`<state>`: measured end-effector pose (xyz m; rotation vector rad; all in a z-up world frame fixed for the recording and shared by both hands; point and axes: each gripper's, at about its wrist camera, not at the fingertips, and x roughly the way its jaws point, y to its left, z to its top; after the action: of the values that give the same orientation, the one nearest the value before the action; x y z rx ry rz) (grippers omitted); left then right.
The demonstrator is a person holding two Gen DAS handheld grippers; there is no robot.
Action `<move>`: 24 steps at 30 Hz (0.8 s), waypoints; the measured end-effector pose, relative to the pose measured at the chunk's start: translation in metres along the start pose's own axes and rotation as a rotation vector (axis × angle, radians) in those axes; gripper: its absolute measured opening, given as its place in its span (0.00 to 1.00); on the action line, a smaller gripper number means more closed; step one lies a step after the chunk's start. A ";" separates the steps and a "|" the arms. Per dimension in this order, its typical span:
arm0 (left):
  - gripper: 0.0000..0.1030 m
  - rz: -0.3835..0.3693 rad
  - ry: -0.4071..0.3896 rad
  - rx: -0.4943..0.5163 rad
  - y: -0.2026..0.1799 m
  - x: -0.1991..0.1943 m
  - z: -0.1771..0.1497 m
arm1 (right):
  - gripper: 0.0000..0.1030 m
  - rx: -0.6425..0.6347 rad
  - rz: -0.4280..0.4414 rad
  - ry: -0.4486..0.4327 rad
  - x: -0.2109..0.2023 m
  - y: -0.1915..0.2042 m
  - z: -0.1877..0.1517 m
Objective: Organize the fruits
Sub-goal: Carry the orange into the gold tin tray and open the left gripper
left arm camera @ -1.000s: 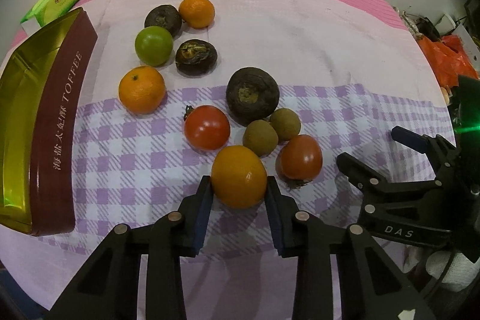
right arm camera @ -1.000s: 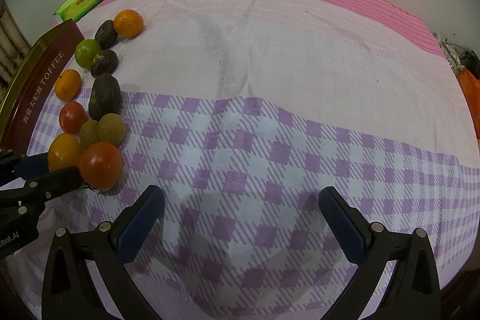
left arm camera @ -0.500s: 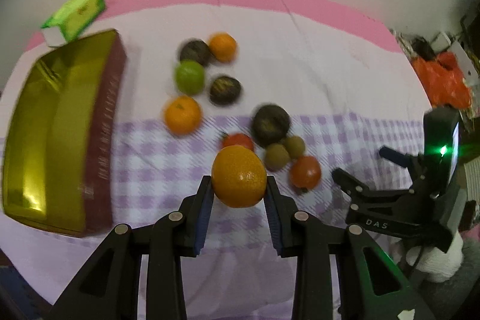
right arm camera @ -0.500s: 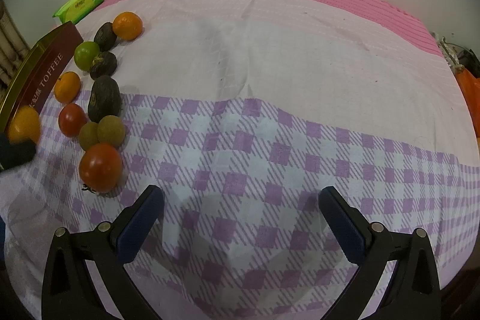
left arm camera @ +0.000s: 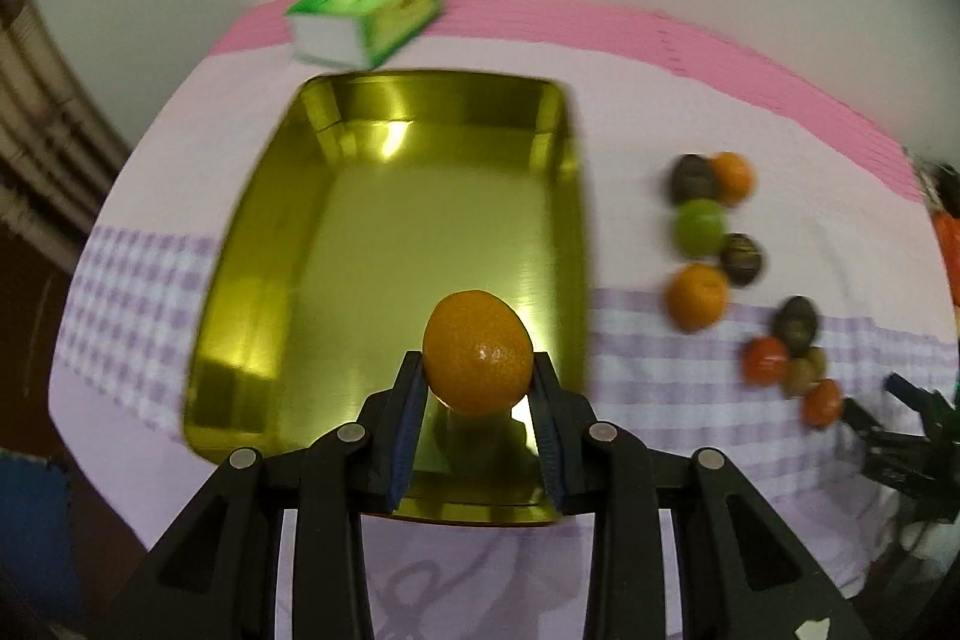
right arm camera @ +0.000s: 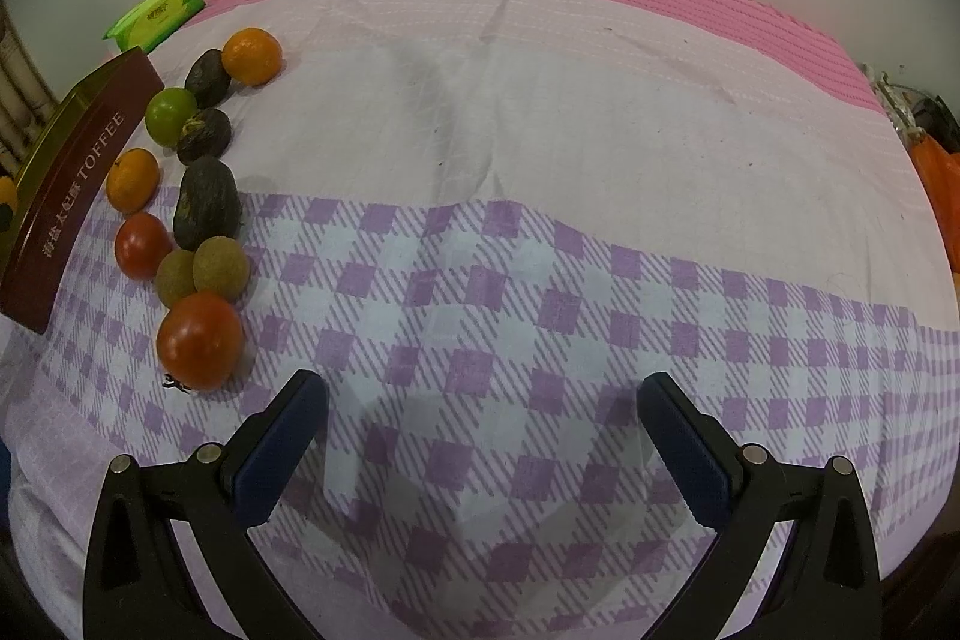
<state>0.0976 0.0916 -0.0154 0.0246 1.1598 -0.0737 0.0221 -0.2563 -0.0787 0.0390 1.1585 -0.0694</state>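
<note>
— Orange, round and dimpled, the mandarin (left arm camera: 478, 353) sits clamped in my left gripper (left arm camera: 478, 403), hanging over the near end of the gold metal tin (left arm camera: 384, 232).

— Next?

— Lower, let go. My right gripper (right arm camera: 483, 436) waits, jaws apart, beside the loose fruit pile (right arm camera: 186, 196).

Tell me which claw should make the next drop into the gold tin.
Left. The left claw is shut on the orange and hangs above the gold tin. The right claw is open, holding nothing, over the checked cloth away from the tin.
</note>
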 end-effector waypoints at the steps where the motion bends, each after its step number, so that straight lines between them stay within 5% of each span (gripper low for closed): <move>1: 0.29 0.010 0.004 -0.009 0.006 0.002 -0.001 | 1.00 0.001 -0.001 0.001 0.000 0.000 0.001; 10: 0.29 0.040 0.048 -0.056 0.042 0.021 -0.009 | 1.00 0.001 -0.001 -0.001 0.001 0.000 0.002; 24: 0.30 0.068 0.074 -0.034 0.038 0.034 -0.023 | 1.00 0.003 -0.003 -0.002 -0.001 0.000 0.000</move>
<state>0.0928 0.1294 -0.0562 0.0369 1.2325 0.0074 0.0216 -0.2558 -0.0784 0.0396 1.1561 -0.0736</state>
